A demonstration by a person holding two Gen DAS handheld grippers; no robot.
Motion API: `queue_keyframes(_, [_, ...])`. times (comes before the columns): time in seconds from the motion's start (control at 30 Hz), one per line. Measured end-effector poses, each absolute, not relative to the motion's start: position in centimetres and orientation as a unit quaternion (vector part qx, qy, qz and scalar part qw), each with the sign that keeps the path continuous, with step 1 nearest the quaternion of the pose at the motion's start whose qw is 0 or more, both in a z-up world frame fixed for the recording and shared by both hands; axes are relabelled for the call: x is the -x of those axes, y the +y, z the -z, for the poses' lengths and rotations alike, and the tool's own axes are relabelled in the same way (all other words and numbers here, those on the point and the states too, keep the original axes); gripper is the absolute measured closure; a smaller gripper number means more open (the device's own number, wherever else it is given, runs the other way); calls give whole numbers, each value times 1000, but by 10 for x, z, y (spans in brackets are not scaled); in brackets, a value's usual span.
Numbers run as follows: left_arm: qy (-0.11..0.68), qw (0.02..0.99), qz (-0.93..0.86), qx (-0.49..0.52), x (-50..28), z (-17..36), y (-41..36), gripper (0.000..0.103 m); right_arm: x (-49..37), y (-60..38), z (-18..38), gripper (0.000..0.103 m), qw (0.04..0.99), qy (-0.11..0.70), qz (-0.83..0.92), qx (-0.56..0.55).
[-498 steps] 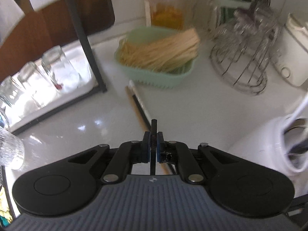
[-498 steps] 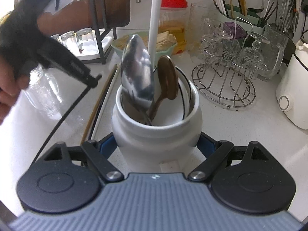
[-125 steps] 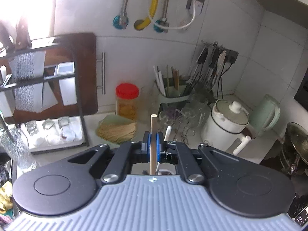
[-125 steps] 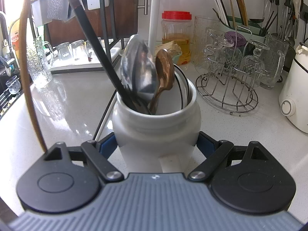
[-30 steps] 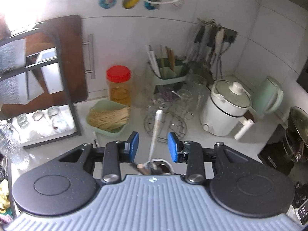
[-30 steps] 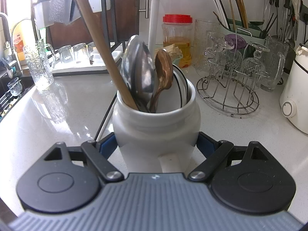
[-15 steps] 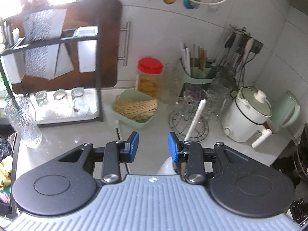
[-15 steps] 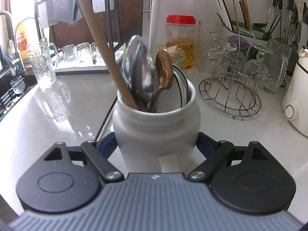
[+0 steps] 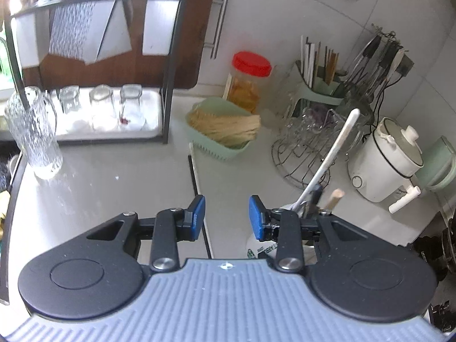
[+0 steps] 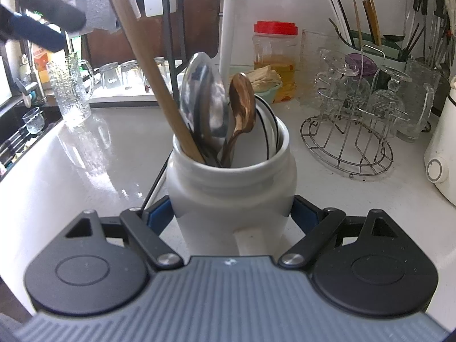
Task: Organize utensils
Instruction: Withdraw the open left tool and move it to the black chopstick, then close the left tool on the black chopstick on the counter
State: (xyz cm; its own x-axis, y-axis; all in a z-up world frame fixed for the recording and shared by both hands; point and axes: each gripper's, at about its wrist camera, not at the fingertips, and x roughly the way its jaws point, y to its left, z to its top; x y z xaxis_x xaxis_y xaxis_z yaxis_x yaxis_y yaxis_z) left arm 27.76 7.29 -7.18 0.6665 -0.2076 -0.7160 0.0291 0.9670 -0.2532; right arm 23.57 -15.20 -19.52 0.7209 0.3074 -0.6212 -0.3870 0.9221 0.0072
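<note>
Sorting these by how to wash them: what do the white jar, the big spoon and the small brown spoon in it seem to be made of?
White jar: likely glazed ceramic, glossy and thick-rimmed. Big spoon: polished metal, mirror reflections. Small brown spoon: looks like varnished wood, with streaked grain, though brown plastic is possible.

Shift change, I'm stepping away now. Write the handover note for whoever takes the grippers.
Right gripper: jaws clamped on the white utensil jar, standing on the counter.
Left gripper: jaws open, empty, above the counter beside the jar.
Already in the jar: wooden-handled utensil, white-handled utensil, steel ladle, brown spoon.
Left to do: the thin black and white sticks, seemingly chopsticks, lie on the counter ahead of the left gripper, by the green basket. Probably pick those up next; keep the jar steadied.
</note>
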Motion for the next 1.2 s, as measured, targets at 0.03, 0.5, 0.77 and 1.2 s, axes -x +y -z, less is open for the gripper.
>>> queue_keyframes(0.03, [406, 905, 64, 113, -279, 76, 74, 64, -236, -152, 195, 13, 925, 323, -189, 63])
queue_keyframes(0.5, [444, 890, 71, 78, -330, 166, 71, 64, -238, -153, 194, 13, 920, 326, -204, 71])
queue_keyframes(0.77, [476, 875, 76, 42, -356, 207, 62, 64, -239, -154, 194, 13, 919, 328, -208, 70])
queue_keyframes(1.2, [495, 864, 88, -38, -368, 230, 44, 64, -245, -154, 195, 12, 915, 336, -212, 66])
